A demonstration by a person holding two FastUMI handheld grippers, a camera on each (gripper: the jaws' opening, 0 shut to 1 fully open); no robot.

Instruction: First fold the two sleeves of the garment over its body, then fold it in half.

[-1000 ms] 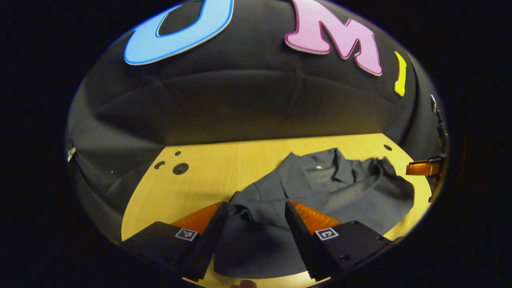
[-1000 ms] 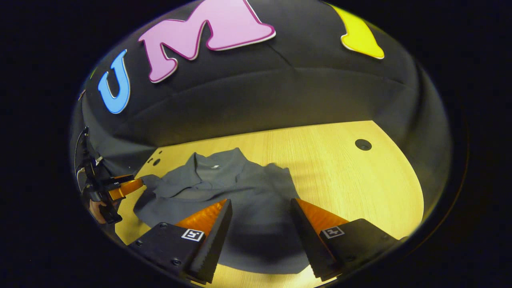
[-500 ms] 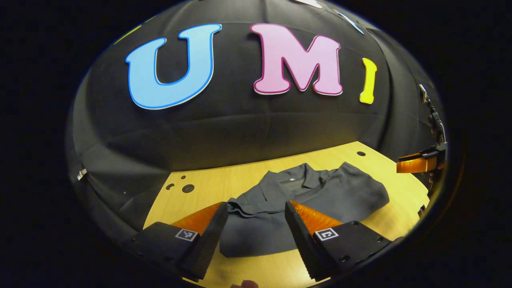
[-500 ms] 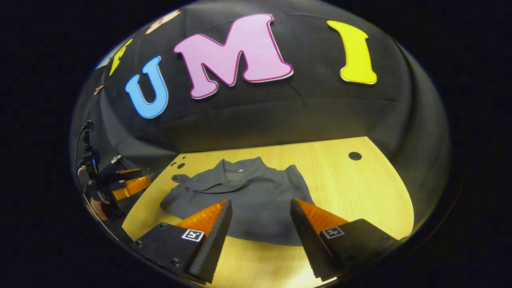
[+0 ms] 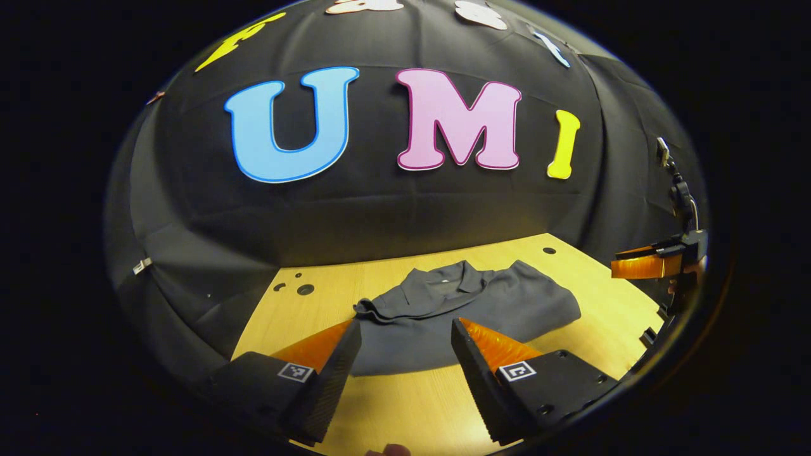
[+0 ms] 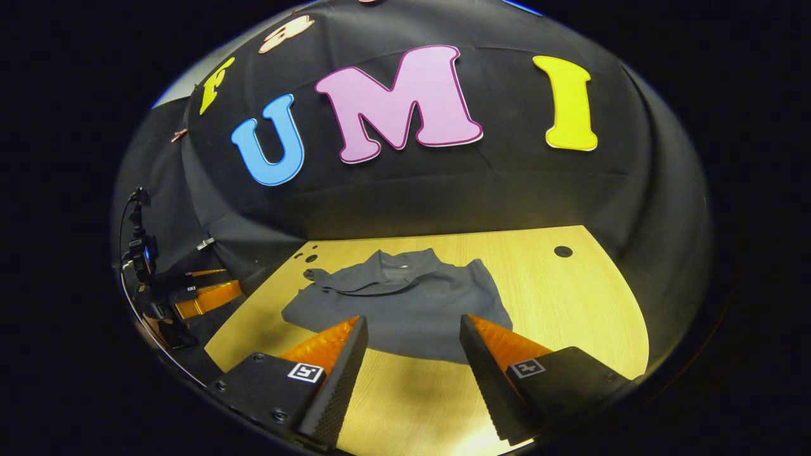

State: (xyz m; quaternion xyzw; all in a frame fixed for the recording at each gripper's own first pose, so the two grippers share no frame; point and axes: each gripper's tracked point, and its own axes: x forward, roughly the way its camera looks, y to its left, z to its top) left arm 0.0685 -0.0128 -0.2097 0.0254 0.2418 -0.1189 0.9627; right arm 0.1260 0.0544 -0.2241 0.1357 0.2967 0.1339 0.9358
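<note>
Left gripper view puts your left gripper (image 5: 405,332) at 6 o'clock, its 2 fingers spread wide with nothing between them but air, held above the wooden table (image 5: 608,304). The shirt (image 5: 469,310) lies just past the fingertips, a dark grey folded bundle on the table with its collar (image 5: 443,282) toward 12 o'clock and the sleeves tucked over the body. At 3 o'clock you can see your right gripper (image 5: 640,266) off the table's edge, well apart from the shirt.

Right gripper view shows your right gripper (image 6: 412,332) at 6 o'clock, also spread wide and gripping nothing, clear of the cloth. The shirt (image 6: 405,304) sits flat on the table (image 6: 570,304) beyond the tips, collar (image 6: 386,266) at 12 o'clock, a rumpled edge at 10 o'clock. Your left gripper (image 6: 209,297) hangs at 9 o'clock beside the table. There are no containers on the table; small round holes (image 6: 562,251) mark its far corners.
</note>
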